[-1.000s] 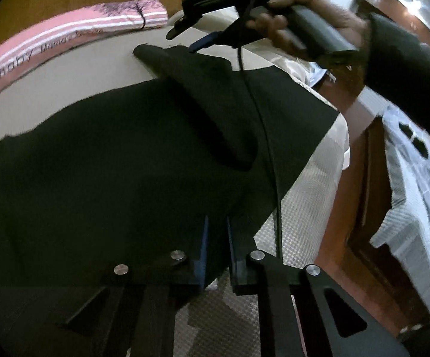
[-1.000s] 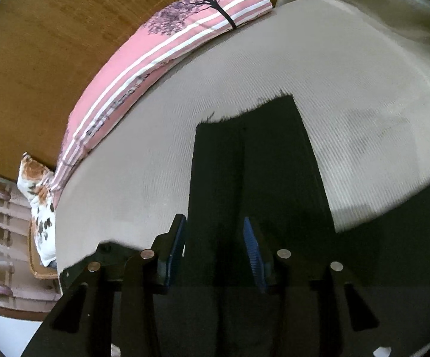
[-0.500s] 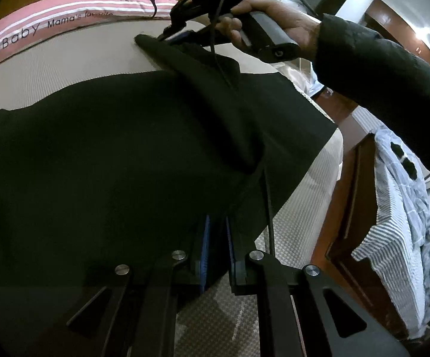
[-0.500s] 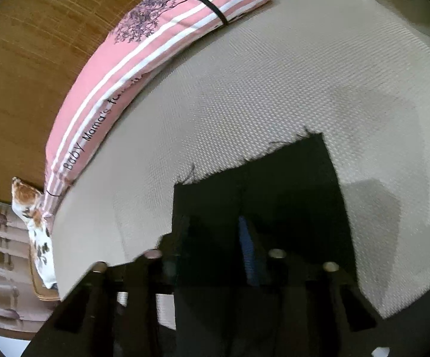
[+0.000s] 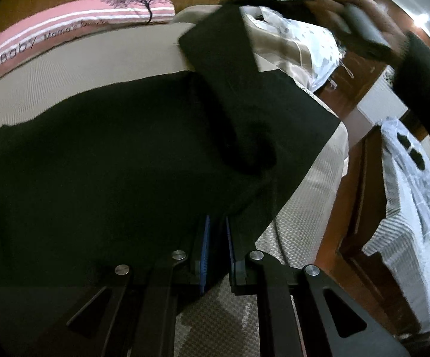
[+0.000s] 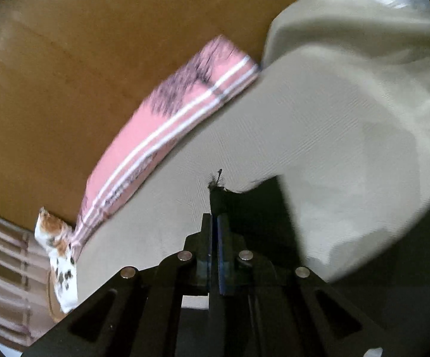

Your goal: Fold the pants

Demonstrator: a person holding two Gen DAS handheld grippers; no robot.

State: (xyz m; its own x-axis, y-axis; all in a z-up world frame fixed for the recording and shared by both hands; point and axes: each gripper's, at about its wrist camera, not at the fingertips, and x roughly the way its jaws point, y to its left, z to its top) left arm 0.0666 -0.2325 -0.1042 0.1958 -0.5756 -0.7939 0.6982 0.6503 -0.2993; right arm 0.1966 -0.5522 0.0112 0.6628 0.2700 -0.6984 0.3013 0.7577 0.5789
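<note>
On the bed (image 5: 81,68), my left gripper (image 5: 216,238) pinches the black pants (image 5: 96,163). My right gripper (image 6: 216,232) has just closed, clamping their frayed hem.

Dim, warm indoor light. The black pants (image 5: 110,163) ahead of the tool read as a near-featureless dark mass. The right wrist view is smeared by motion blur, worst on the pink pillow (image 6: 167,136). Fisheye bending curves both pictures' edges, corners vignetted black.

Bare beige mattress (image 5: 81,59) lies open beyond the black pants (image 5: 96,163). The pink pillow (image 5: 75,23) bounds its far edge, and heaped bedding (image 5: 298,44) crowds the right corner.
</note>
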